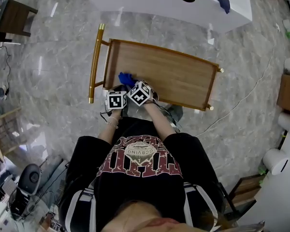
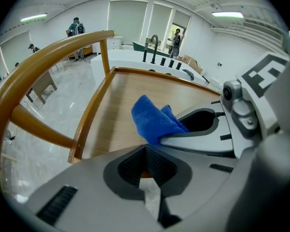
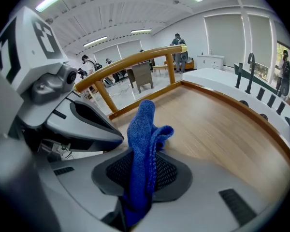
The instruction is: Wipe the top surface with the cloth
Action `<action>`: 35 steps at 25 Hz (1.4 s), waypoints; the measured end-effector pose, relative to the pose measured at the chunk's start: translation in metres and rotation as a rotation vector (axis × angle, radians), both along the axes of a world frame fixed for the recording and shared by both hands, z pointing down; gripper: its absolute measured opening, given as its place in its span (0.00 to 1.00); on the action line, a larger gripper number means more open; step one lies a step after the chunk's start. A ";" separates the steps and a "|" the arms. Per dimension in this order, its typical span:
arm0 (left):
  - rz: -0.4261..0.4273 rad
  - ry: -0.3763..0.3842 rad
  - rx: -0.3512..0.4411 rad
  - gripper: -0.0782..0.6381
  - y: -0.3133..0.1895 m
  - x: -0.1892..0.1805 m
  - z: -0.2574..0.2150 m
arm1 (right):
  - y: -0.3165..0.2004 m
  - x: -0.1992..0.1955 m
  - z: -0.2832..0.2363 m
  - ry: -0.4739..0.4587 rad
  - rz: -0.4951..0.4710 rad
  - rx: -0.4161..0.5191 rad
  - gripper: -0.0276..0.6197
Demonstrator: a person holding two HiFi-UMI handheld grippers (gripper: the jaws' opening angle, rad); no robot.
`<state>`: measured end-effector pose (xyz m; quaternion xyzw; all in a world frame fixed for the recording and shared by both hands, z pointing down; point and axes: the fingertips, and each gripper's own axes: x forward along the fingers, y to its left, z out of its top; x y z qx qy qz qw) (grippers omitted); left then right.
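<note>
My right gripper [image 3: 137, 180] has its jaws closed on the blue cloth [image 3: 141, 129], which is pinched between the ribbed pads and stands up out of them in a folded bunch, its free end curling over towards the right. My left gripper [image 2: 147, 166] has its jaws brought together with nothing between them, only a thin slit showing where the pads meet. The two grippers sit side by side, almost touching, the left one just behind and beside the right, so that from the left gripper view I see the cloth poking out past the right gripper's grey jaw. In the head view both are at the near edge of the wooden top [image 1: 174, 74], over its left end, close to the curved brass-coloured handle [image 1: 94, 64] that runs along that short side. The cloth is over the wood there, but I cannot tell whether it touches the surface. The top has a raised wooden rim around it, and beyond its far side stands a white counter [image 1: 183, 11] with round holes in it
</note>
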<state>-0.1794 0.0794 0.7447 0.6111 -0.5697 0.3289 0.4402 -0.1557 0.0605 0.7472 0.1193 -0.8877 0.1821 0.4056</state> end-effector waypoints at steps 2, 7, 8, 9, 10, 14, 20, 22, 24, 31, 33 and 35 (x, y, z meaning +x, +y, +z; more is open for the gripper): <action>0.010 0.003 -0.002 0.18 -0.001 0.004 0.000 | -0.001 0.008 0.000 0.001 0.018 -0.005 0.19; 0.053 0.015 -0.021 0.18 -0.003 0.021 0.001 | -0.004 0.027 0.000 0.005 0.059 -0.012 0.19; 0.065 0.018 -0.025 0.18 -0.003 0.025 0.002 | -0.005 0.030 0.000 0.008 0.068 -0.015 0.19; 0.075 0.023 -0.029 0.18 -0.003 0.029 0.003 | -0.005 0.034 0.000 0.010 0.077 -0.018 0.19; 0.084 0.030 -0.034 0.18 -0.004 0.033 0.004 | -0.006 0.038 0.001 0.012 0.086 -0.019 0.19; 0.134 0.036 -0.038 0.18 -0.009 0.050 0.005 | -0.009 0.053 0.001 0.011 0.125 -0.022 0.19; 0.182 0.045 -0.040 0.18 -0.013 0.070 0.007 | -0.011 0.075 -0.001 0.010 0.178 -0.023 0.19; 0.201 0.047 -0.041 0.18 -0.014 0.075 0.008 | -0.012 0.081 -0.001 0.011 0.196 -0.022 0.19; 0.214 0.044 -0.048 0.18 -0.013 0.078 0.009 | -0.013 0.085 -0.001 0.017 0.207 -0.025 0.19; 0.242 0.053 -0.059 0.18 -0.009 0.093 0.012 | -0.013 0.104 0.001 0.034 0.242 -0.036 0.19; 0.260 0.050 -0.059 0.18 -0.009 0.097 0.012 | -0.013 0.107 0.000 0.040 0.247 -0.039 0.19; 0.276 0.037 -0.058 0.18 -0.009 0.100 0.013 | -0.013 0.111 -0.001 0.045 0.252 -0.037 0.19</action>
